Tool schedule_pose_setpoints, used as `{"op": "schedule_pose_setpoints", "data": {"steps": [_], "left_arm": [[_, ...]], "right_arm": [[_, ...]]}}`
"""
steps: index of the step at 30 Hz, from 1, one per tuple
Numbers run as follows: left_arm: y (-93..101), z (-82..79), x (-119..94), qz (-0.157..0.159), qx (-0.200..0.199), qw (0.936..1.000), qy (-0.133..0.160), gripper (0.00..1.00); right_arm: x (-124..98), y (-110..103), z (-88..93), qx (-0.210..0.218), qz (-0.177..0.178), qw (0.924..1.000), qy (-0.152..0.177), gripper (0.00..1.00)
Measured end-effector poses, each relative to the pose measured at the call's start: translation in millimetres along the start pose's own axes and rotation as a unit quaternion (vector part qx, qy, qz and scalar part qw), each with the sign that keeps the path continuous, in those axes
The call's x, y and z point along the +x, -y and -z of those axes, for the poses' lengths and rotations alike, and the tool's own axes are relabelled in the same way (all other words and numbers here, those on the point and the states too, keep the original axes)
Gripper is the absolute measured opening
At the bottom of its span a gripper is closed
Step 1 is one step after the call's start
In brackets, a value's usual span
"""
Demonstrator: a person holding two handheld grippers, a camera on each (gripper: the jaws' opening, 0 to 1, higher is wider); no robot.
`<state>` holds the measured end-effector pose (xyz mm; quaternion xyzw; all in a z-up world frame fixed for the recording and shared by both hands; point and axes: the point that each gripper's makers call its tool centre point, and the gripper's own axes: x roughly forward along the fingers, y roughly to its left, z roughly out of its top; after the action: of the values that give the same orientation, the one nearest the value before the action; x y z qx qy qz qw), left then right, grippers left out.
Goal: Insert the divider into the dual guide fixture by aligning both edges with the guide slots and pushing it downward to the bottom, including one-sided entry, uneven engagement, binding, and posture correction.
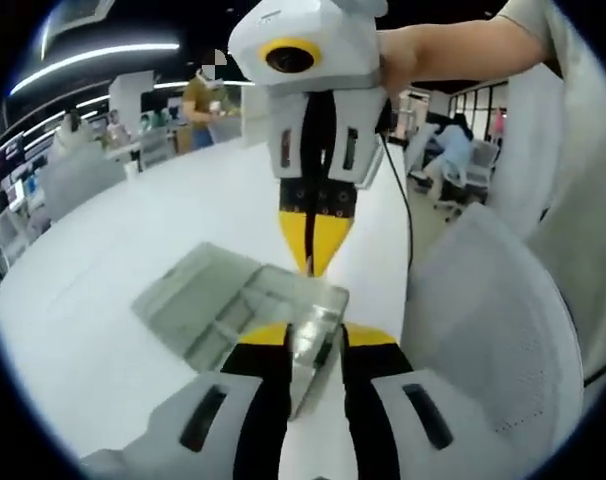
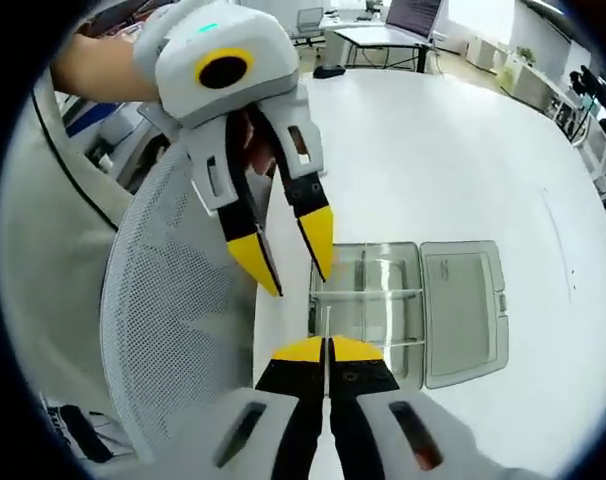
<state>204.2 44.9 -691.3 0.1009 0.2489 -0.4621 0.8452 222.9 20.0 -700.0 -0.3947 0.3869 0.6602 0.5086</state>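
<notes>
Nearest to us in the left gripper view, the left gripper (image 1: 305,340) rises from the bottom with its yellow-tipped jaws standing apart, and the near edge of the clear fixture (image 1: 233,300) sits in the gap between them; we cannot tell whether the jaws actually touch it. The fixture is a transparent plastic box lying on the white table (image 1: 103,260), with its hinged lid (image 1: 188,275) opened flat beside it. Inside, thin clear partitions cross the box.

Opposite, the right gripper (image 1: 313,250) points down at the far rim of the fixture, its yellow tips pressed together. A bare forearm (image 1: 453,50) reaches in from the upper right, with the hand hidden behind the gripper's body.

In the right gripper view, the right gripper (image 2: 326,352) has its jaws closed on the divider (image 2: 327,325), a thin clear sheet seen edge-on as a pale line running from the tips up to the near side of the fixture (image 2: 368,300). We cannot tell whether either edge sits in a guide slot. The left gripper (image 2: 288,265) comes in from the upper left, tilted down, with its jaws spread and its tips just beside the fixture's near corner. A white mesh chair back (image 2: 173,330) stands against the table edge.
</notes>
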Motion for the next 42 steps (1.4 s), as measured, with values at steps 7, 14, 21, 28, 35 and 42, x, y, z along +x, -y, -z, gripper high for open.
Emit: {"op": "schedule_pose_setpoints", "data": {"steps": [7,14,21,28,35,42], "left_arm": [[-8.8,5.8,-7,-0.022,-0.019,0.9996,-0.003,0.24],[-12.6,9.0,-11,-0.039,-0.044,0.9983,-0.004,0.32],[-12.0,10.2,-11,-0.051,-0.067,0.9965,-0.002,0.44],[-13.0,11.6,-13,-0.066,-0.085,0.9942,-0.001,0.51],[-11.8,14.2,-15,-0.071,-0.094,0.9930,0.003,0.50],[-12.5,17.1,-17,-0.075,-0.099,0.9922,0.002,0.50]], "right_arm": [[4,11,-5.3,0.013,0.010,0.9998,0.009,0.00],[10,18,-6.7,0.014,0.016,0.9997,0.006,0.00],[13,22,-7.3,0.011,0.020,0.9997,0.003,0.00],[17,25,-7.2,0.009,0.024,0.9997,0.000,0.00],[21,25,-7.5,0.005,0.024,0.9997,-0.005,0.00],[26,26,-7.5,0.002,0.024,0.9997,-0.008,0.00]]}}
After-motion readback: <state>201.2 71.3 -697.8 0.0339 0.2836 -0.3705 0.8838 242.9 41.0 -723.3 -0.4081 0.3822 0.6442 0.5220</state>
